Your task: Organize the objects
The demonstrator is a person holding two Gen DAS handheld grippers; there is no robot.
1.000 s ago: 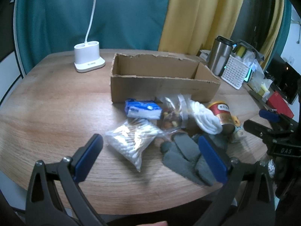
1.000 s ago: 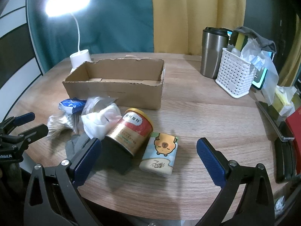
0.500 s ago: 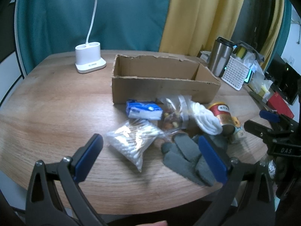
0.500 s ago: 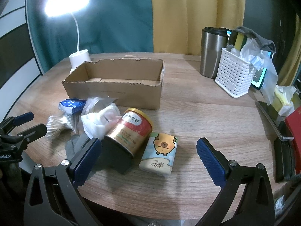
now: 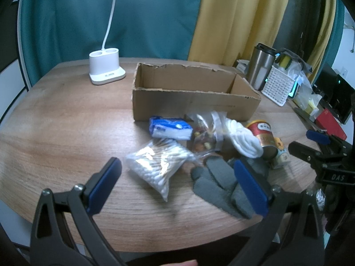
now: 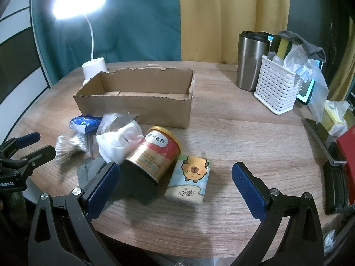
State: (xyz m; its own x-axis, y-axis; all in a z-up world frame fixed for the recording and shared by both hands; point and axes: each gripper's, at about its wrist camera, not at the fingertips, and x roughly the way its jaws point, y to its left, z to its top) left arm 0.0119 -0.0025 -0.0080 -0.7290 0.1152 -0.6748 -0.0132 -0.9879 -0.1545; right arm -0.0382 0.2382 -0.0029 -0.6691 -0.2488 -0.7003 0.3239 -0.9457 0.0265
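Observation:
An empty cardboard box (image 5: pixel 195 102) (image 6: pixel 135 104) sits mid-table. In front of it lie a bag of cotton swabs (image 5: pixel 158 164) (image 6: pixel 71 143), a blue tissue pack (image 5: pixel 170 129) (image 6: pixel 85 123), a clear snack bag (image 5: pixel 205 136), a white cloth (image 5: pixel 243 138) (image 6: pixel 119 138), grey gloves (image 5: pixel 219 184), a red-gold can (image 6: pixel 155 155) (image 5: pixel 263 134) on its side and a capybara tissue pack (image 6: pixel 188 179). My left gripper (image 5: pixel 177 184) is open, low over the swab bag and gloves. My right gripper (image 6: pixel 176 185) is open around the can's base and capybara pack.
A white lamp (image 5: pixel 106 71) (image 6: pixel 94 66) stands back left. A steel tumbler (image 6: pixel 251 61) (image 5: pixel 261 68) and a white basket (image 6: pixel 277 88) (image 5: pixel 279 86) of clutter stand back right. A red box (image 5: pixel 330 125) and dark tray (image 6: pixel 332 184) line the right edge.
Both grippers stay open and almost still. The left wrist view has shifted slightly, so the items sit a little to the right and lower.

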